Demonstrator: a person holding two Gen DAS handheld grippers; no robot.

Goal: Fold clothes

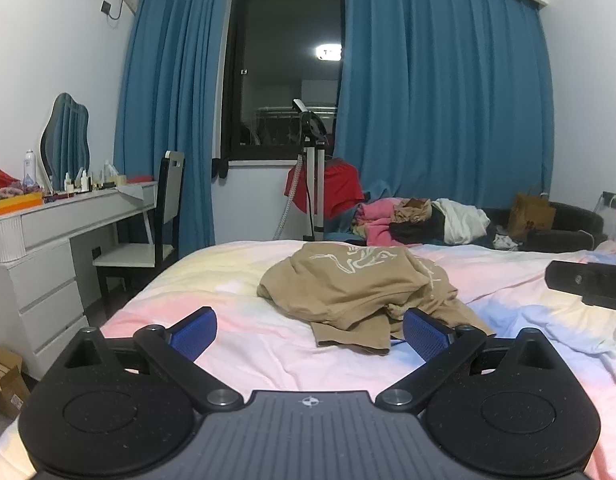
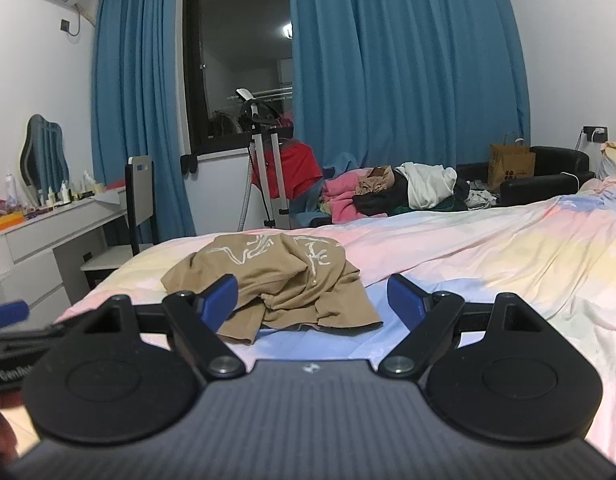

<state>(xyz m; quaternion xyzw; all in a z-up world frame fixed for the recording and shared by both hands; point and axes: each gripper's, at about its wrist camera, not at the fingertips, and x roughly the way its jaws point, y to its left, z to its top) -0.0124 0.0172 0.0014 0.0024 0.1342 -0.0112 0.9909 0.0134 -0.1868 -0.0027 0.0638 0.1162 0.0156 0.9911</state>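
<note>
**Crumpled tan shirt on the bed, both grippers spread wide**

Looking along the left gripper [image 1: 309, 330], its two blue-padded fingers [image 1: 194, 330] stand far apart, holding nothing. Just beyond them a tan shirt [image 1: 359, 284] with a pale line print lies bunched on the pastel bedsheet [image 1: 244, 344]; its near hem reaches down between the fingertips. The right gripper's black body [image 1: 587, 282] enters at the right edge. Behind the bed stand a tripod [image 1: 313, 172], a pile of clothes [image 1: 411, 220] and blue curtains [image 1: 443, 80].

From the right wrist, the right gripper [image 2: 311, 302] is likewise wide apart and empty. The tan shirt [image 2: 268, 276] sits ahead and slightly left, its hem partly hidden behind the left finger [image 2: 220, 300]. A blurred blue pad of the left gripper [image 2: 6, 312] shows at the left edge. A white dresser [image 2: 48, 236] stands by the wall.
</note>
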